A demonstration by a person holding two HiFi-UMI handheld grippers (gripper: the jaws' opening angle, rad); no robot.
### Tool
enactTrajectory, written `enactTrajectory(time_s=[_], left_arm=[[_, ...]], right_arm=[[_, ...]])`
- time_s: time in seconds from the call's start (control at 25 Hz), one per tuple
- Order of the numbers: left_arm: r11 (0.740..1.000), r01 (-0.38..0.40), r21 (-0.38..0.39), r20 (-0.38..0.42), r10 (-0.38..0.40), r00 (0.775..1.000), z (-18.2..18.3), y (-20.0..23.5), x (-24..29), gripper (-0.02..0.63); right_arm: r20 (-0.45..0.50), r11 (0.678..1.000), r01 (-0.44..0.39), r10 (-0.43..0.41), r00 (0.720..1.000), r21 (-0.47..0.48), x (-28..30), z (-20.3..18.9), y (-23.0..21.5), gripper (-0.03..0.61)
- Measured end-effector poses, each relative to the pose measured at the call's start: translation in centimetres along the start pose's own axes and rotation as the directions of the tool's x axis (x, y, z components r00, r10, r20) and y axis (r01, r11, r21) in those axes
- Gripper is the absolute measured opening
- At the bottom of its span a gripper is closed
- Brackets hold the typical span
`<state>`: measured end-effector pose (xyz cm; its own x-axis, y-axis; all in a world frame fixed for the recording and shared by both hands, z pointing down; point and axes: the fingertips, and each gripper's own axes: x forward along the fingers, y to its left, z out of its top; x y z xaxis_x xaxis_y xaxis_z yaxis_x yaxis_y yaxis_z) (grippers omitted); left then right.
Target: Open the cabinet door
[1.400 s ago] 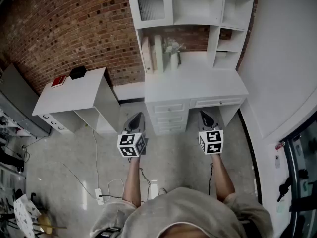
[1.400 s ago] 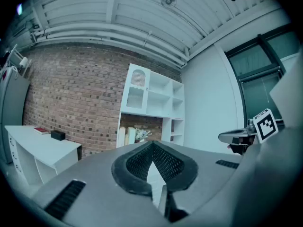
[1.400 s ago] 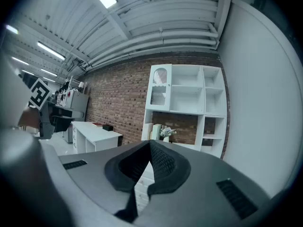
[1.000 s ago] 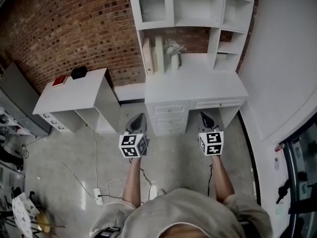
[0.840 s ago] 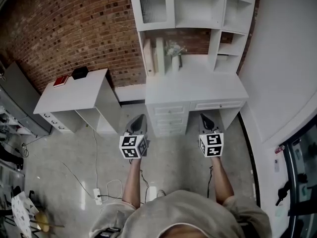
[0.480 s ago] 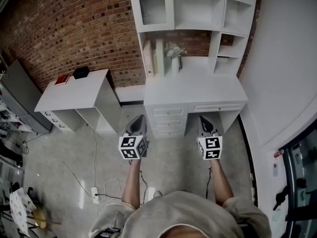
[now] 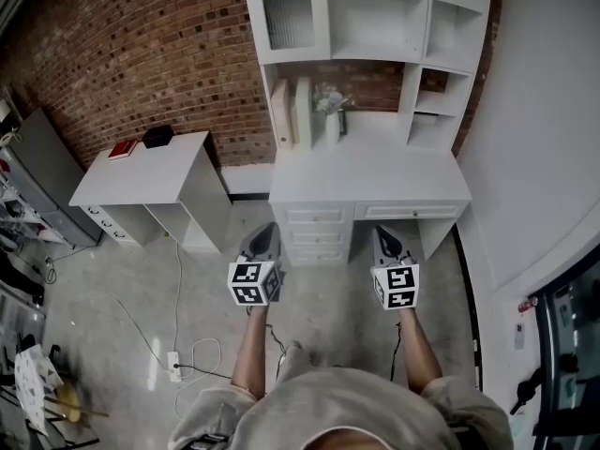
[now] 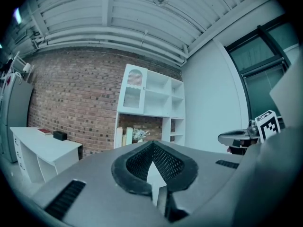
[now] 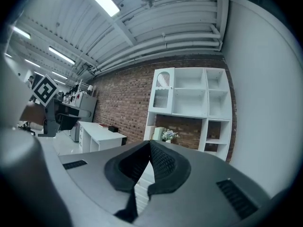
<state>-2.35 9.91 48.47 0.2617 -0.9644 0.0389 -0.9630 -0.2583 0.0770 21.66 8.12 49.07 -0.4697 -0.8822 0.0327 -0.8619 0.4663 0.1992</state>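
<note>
The cabinet door (image 7: 286,17), a white frame with a ribbed glass pane, is closed at the upper left of the white hutch on the desk (image 7: 375,178). It also shows in the left gripper view as the cabinet door (image 8: 132,91) and in the right gripper view as the cabinet door (image 9: 162,94). My left gripper (image 7: 265,228) and right gripper (image 7: 382,231) are held level over the floor in front of the desk drawers, well short of the door. Both are shut and hold nothing, the jaws meeting at the left gripper (image 8: 152,144) and the right gripper (image 9: 150,142).
Books (image 7: 291,111) and a vase of flowers (image 7: 330,111) stand on the desk under the hutch. A low white side table (image 7: 141,172) with a red book and a black box stands left. A power strip (image 7: 173,362) and cables lie on the floor. A white wall (image 7: 544,111) closes the right.
Both grippers and the person have moved a little forward toward the desk, which now sits slightly nearer in the head view. The jaws stay shut.
</note>
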Motion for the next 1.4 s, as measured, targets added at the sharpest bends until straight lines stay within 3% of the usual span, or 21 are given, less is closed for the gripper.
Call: enactTrajectory(time_s=[0.28, 0.6, 1.4], left_arm=[[1.000, 0.019, -0.006, -0.019, -0.020, 1.000, -1.1, 0.0, 4.0, 0.026], [0.999, 0.048, -0.011, 0.001, -0.048, 0.999, -0.1, 3.5, 12.5, 0.026], [0.994, 0.107, -0.001, 0.008, -0.107, 0.994, 3.2, 17.9, 33.0, 0.026]], right_arm=[[-0.009, 1.000, 0.004, -0.004, 1.000, 0.009, 3.4, -1.1, -1.7, 0.014], [-0.035, 1.000, 0.029, -0.029, 0.999, -0.003, 11.0, -1.6, -4.3, 0.014], [-0.038, 0.996, 0.092, -0.093, 0.995, -0.018, 34.4, 0.2, -8.2, 0.014]])
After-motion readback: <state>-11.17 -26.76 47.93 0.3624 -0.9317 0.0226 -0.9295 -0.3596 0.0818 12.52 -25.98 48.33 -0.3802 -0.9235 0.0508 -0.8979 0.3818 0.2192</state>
